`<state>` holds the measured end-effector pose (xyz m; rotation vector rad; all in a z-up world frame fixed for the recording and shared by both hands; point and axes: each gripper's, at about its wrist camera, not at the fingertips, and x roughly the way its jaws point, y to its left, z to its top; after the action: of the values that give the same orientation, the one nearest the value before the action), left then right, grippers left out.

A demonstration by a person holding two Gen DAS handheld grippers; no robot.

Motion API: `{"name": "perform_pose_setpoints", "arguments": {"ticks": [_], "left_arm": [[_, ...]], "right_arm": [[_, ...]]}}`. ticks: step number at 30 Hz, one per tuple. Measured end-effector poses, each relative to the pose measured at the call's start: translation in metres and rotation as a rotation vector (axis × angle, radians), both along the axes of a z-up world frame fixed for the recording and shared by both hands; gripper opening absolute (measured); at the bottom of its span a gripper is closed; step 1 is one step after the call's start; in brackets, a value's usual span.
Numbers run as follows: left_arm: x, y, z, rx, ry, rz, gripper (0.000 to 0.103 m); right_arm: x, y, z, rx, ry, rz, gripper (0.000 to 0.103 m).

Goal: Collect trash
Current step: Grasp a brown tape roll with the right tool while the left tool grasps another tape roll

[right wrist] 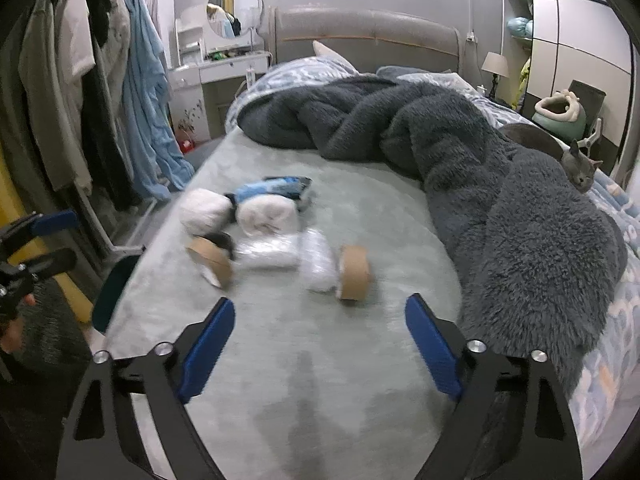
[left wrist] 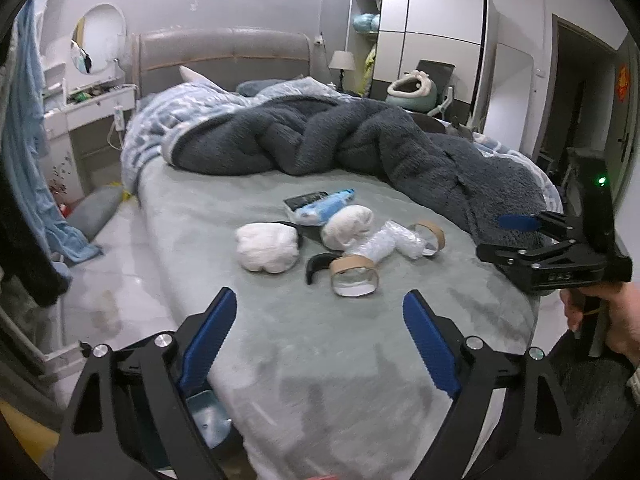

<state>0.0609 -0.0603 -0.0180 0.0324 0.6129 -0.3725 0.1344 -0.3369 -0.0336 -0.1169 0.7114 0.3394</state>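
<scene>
Trash lies in a cluster on the grey-green bed sheet (left wrist: 320, 360): two white crumpled wads (left wrist: 267, 247) (right wrist: 204, 210), two cardboard tape rolls (left wrist: 354, 276) (right wrist: 354, 272), clear plastic wrap (left wrist: 384, 244) (right wrist: 320, 264), a blue and white wrapper (left wrist: 320, 208) (right wrist: 272, 190) and a black curved piece (left wrist: 316, 266). My left gripper (left wrist: 320, 304) hangs open over the sheet, short of the nearer roll. My right gripper (right wrist: 320, 308) is open too, just short of the other roll. Nothing sits between either pair of pads.
A dark fluffy blanket (right wrist: 500, 200) is heaped across the bed's far and right side, with a grey cat (right wrist: 580, 170) lying on it. Clothes hang on a rack (right wrist: 80, 80) at the left. A teal object (right wrist: 114, 292) sits at the bed's left edge.
</scene>
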Motion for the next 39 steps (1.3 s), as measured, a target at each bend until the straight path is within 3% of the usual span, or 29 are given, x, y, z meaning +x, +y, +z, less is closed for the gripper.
{"name": "perform_pose_setpoints", "arguments": {"ticks": [8, 17, 30, 39], "left_arm": [[0.038, -0.022, -0.019, -0.021, 0.039, -0.054, 0.081], [0.068, -0.036, -0.042, -0.038, 0.099, -0.073, 0.068], [0.086, -0.05, -0.058, -0.032, 0.137, -0.096, 0.051], [0.095, -0.05, -0.06, -0.089, 0.168, -0.124, 0.047]], "right_arm": [[0.021, -0.012, -0.012, 0.028, 0.03, 0.012, 0.071], [0.053, -0.015, -0.018, 0.109, 0.073, 0.002, 0.062], [0.084, -0.015, -0.031, 0.146, 0.133, -0.039, 0.046], [0.094, -0.009, -0.035, 0.157, 0.171, -0.078, 0.035]]}}
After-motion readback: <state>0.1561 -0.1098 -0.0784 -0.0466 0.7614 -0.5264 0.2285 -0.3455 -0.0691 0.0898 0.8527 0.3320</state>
